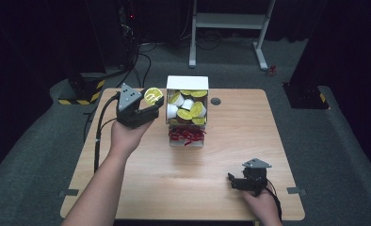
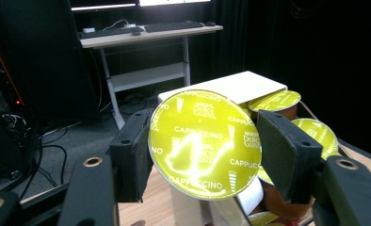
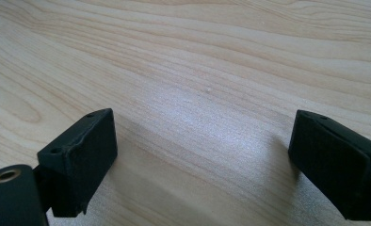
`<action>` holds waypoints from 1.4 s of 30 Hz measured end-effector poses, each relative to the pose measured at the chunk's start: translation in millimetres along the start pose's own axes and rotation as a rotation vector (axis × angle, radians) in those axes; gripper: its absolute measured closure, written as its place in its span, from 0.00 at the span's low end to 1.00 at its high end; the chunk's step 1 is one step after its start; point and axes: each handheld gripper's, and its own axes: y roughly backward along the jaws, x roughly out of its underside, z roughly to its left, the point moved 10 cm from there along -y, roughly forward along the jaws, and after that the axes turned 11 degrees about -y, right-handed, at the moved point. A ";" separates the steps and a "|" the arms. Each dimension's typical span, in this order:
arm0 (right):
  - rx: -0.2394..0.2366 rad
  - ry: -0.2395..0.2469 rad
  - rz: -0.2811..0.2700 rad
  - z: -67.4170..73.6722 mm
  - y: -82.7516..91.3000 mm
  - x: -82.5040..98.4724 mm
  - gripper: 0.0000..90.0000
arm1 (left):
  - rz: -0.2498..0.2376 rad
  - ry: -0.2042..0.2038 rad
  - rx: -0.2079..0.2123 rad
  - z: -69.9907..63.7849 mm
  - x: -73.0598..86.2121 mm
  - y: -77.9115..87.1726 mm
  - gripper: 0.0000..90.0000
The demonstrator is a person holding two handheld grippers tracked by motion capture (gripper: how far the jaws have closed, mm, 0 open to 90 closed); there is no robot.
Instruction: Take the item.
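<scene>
My left gripper is shut on a coffee capsule with a yellow-green foil lid, held in the air just left of the white box. In the left gripper view the capsule sits squeezed between both black pads, its lid printed "Cappuccino". The box holds several more yellow-lidded capsules and red shredded paper at its near end. Low on the table near the front right, my right gripper stands open, and in the right gripper view bare wood lies between its jaws.
The wooden table has a round cable hole right of the box. Behind the table stand a white desk frame and dark equipment with yellow-black striped feet on grey floor.
</scene>
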 end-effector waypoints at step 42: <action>-0.001 0.002 -0.001 0.0 -0.1 -0.2 0.09 | 0.105 0.065 -0.103 51.0 71.2 3.6 0.44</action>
